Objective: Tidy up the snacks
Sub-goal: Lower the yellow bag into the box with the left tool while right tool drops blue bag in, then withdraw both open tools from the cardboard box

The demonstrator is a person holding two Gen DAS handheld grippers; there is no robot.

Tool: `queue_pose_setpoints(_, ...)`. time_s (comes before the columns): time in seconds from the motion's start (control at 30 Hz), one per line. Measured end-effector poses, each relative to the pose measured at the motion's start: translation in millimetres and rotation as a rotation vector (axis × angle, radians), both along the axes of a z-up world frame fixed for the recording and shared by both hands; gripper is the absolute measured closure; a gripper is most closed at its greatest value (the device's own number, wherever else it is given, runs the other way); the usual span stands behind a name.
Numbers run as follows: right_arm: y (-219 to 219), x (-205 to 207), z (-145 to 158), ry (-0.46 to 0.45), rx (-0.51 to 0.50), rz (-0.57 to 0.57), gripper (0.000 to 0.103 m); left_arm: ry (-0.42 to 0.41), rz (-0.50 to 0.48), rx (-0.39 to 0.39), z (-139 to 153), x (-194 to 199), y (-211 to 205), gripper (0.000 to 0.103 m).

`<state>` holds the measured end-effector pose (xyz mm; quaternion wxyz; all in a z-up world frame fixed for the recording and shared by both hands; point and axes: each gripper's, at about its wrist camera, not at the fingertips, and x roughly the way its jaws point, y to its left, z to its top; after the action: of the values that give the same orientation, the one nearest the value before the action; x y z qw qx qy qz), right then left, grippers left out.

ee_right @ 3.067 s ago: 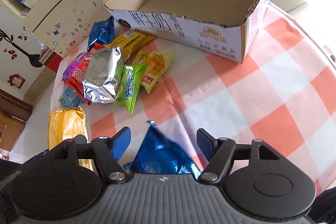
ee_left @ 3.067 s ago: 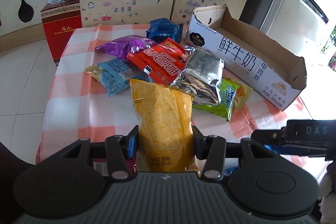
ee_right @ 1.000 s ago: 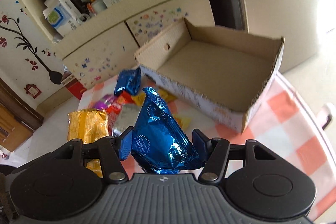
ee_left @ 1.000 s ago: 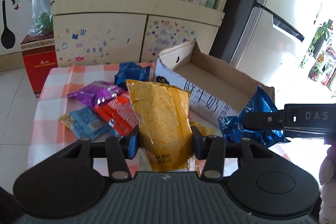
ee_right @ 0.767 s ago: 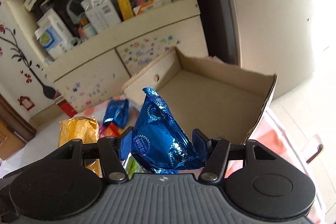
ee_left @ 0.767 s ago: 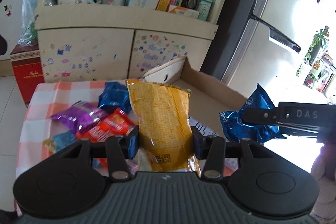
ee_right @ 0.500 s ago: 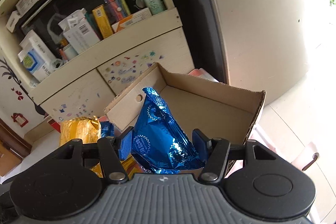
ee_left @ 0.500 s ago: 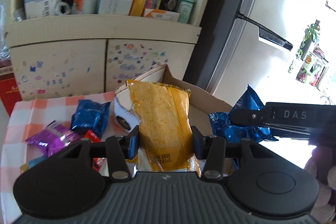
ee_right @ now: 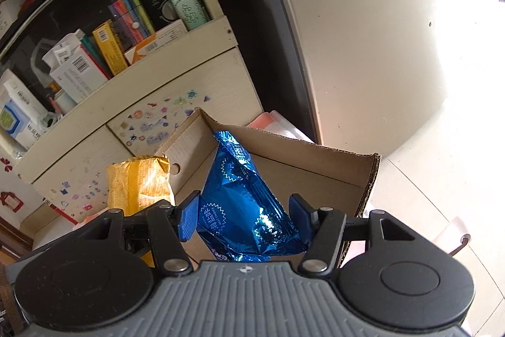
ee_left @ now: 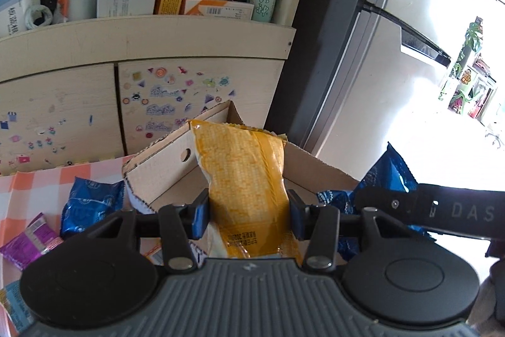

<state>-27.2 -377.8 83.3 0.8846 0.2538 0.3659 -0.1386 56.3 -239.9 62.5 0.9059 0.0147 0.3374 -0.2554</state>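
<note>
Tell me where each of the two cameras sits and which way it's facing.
Left wrist: on the left tool, looking along its fingers at the yellow snack bag it grips, the cardboard box and cabinet beyond; right tool at right.
Right wrist: on the right tool, looking at its blue snack bag, box and fridge; no hand shows.
Shared: box, both bags, cabinet.

yellow snack bag (ee_left: 244, 179) between fingers (ee_left: 200, 217)
</note>
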Motion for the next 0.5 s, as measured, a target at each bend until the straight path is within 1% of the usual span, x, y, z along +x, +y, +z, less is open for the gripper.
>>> queue_pose_setpoints(0.07, -2, 4, -2, 0.002, 0.015, -0.006, 0.036, 0.004, -0.004, 0.021, -4, 7, -8, 0.054)
queue_pose_setpoints(0.1, -3, 6, -3, 0.005, 0.024, -0.01, 0.035, 0.006, -0.003, 0.03, -6, 10, -10, 0.052)
queue_pose_setpoints(0.13, -4, 6, -4, 0.008, 0.031, -0.019, 0.034, 0.008, -0.007, 0.039, -7, 13, -13, 0.048)
queue_pose_setpoints(0.17, -5, 6, -5, 0.01, 0.037, -0.03, 0.034, 0.006, -0.013, 0.042, -7, 15, -15, 0.038)
queue_pose_setpoints(0.2, -6, 7, -5, 0.008, 0.043, -0.041, 0.031, 0.001, -0.013, 0.046, -6, 17, -17, 0.031)
queue_pose_setpoints(0.27, -9, 7, -4, 0.009, 0.044, -0.056, 0.024, 0.009, -0.005, 0.037, -4, 19, -15, 0.027)
queue_pose_setpoints(0.33, -10, 6, -4, 0.007, 0.056, -0.063, 0.017, 0.019, -0.018, 0.012, -1, 20, -9, 0.024)
queue_pose_setpoints(0.4, -9, 5, -3, -0.001, 0.062, -0.047, 0.016, 0.017, -0.025, 0.029, 3, 19, -5, 0.021)
queue_pose_setpoints(0.5, -4, 7, -1, 0.001, 0.041, -0.017, 0.014, 0.013, -0.043, 0.054, 6, 16, 7, 0.021)
